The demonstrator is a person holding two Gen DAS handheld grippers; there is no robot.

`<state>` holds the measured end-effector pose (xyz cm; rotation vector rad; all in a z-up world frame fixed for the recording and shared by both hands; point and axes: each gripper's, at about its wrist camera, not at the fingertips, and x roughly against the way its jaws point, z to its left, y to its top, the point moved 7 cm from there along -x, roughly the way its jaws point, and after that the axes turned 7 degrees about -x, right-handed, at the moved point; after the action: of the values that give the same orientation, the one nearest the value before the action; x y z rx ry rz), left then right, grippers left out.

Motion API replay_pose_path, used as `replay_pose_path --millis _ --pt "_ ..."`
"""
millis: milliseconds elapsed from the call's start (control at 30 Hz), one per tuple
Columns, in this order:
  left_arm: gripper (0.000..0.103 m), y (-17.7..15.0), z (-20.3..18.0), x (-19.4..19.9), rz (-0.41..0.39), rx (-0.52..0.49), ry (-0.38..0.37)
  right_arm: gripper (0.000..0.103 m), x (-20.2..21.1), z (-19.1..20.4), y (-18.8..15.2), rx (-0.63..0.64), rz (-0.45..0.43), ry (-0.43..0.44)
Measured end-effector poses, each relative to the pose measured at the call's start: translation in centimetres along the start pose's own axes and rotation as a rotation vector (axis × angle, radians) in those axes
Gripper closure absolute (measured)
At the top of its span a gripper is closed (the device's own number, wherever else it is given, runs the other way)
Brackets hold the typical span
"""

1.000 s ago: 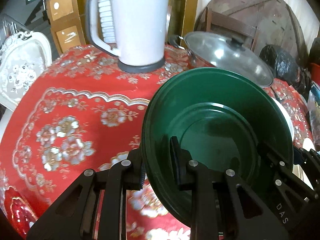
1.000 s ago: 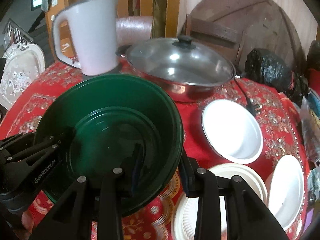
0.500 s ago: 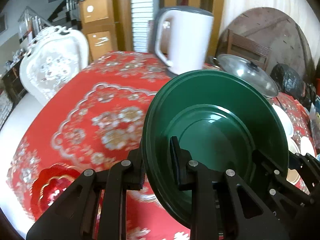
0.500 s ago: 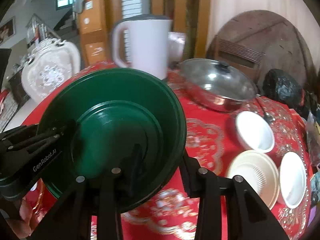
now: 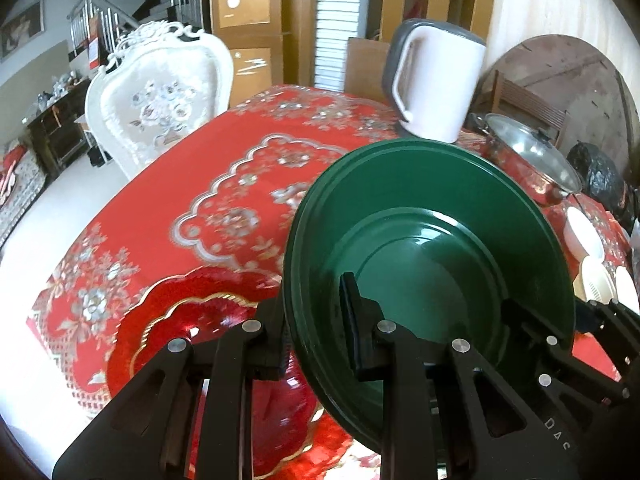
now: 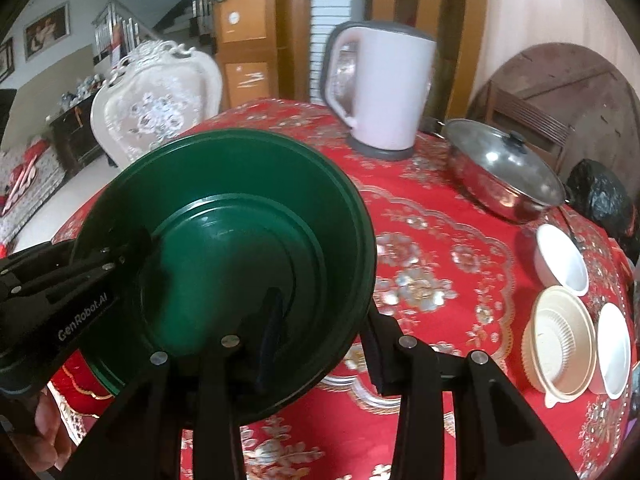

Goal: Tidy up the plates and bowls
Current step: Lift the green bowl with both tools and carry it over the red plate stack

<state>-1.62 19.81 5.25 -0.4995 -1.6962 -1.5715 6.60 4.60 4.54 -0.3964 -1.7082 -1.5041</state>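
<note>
I carry a deep green plate (image 5: 424, 248) tilted above the red tablecloth, held from both sides. My left gripper (image 5: 312, 312) is shut on its left rim, one finger inside the plate and one outside. On the opposite rim my right gripper (image 6: 324, 312) is shut on the green plate (image 6: 224, 208) in the same way. A red plate with a gold edge (image 5: 180, 320) lies on the table just under and left of the green one. Two white bowls (image 6: 562, 256) (image 6: 614, 344) and a beige bowl (image 6: 556, 344) sit at the far right.
A white kettle (image 6: 380, 92) and a steel pot with a glass lid (image 6: 500, 168) stand at the back of the table. A white ornate chair (image 5: 160, 96) is behind the table's left edge. A black bag (image 6: 600, 196) lies at the right.
Both grippers have carried the green plate leftward across the table, away from the pot and bowls. The red plate has come into view beneath it.
</note>
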Motion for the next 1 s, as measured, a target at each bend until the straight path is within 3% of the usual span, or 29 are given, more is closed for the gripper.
replay_pose_path --millis 433,1000 --pt "0.082 -3.5 6.8 1.4 0.008 0.071 0.062 0.063 0.1 7.4 -1.5 0.115 0.007 0.068" --pt "0.082 -6.0 11.0 1.9 0.017 0.118 0.095 0.061 -0.5 11.9 -2.7 0.177 0.028 0.11"
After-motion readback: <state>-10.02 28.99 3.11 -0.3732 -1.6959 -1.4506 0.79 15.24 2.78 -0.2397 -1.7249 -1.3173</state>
